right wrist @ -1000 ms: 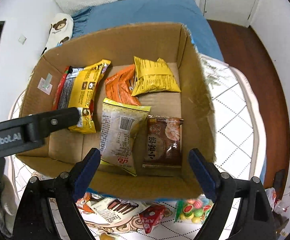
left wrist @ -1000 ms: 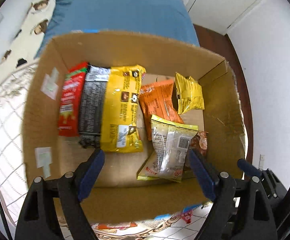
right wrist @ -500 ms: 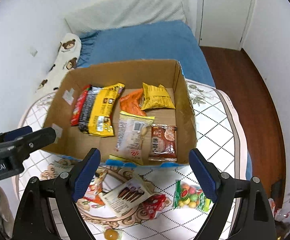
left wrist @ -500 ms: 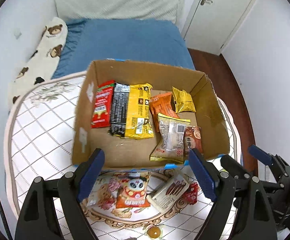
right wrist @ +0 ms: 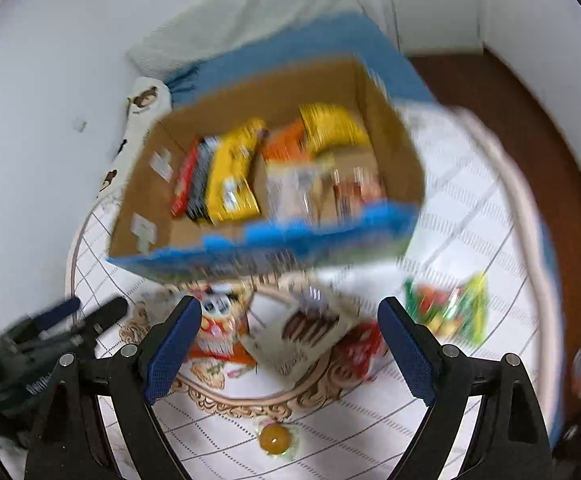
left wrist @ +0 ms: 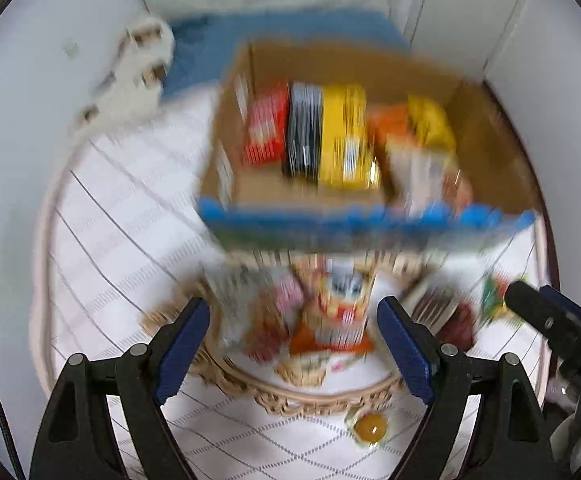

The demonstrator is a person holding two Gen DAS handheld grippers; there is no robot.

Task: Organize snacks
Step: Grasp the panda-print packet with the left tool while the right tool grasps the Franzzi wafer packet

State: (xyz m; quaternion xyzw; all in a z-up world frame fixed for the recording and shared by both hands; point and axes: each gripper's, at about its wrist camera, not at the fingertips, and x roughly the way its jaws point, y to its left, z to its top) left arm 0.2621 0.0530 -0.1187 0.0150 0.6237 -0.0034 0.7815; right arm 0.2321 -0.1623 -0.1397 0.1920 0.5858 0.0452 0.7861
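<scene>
Both grippers, left gripper [left wrist: 293, 344] and right gripper [right wrist: 290, 346], are pulling back farther from the cardboard box [right wrist: 394, 160], jaws apart and empty. More loose snacks [right wrist: 310, 332] are showing near them on the table [right wrist: 470, 216].

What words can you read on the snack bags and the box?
None can be read.
Packets in the cardboard box: print blurred.
Chocolate stick packet on the table: lettering blurred.
Left gripper body: white lettering, too smeared to read.

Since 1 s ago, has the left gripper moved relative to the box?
Yes. The left gripper has pulled back from the box: its fingers were over the box floor, and now frame loose snacks on the table in front of it.
</scene>
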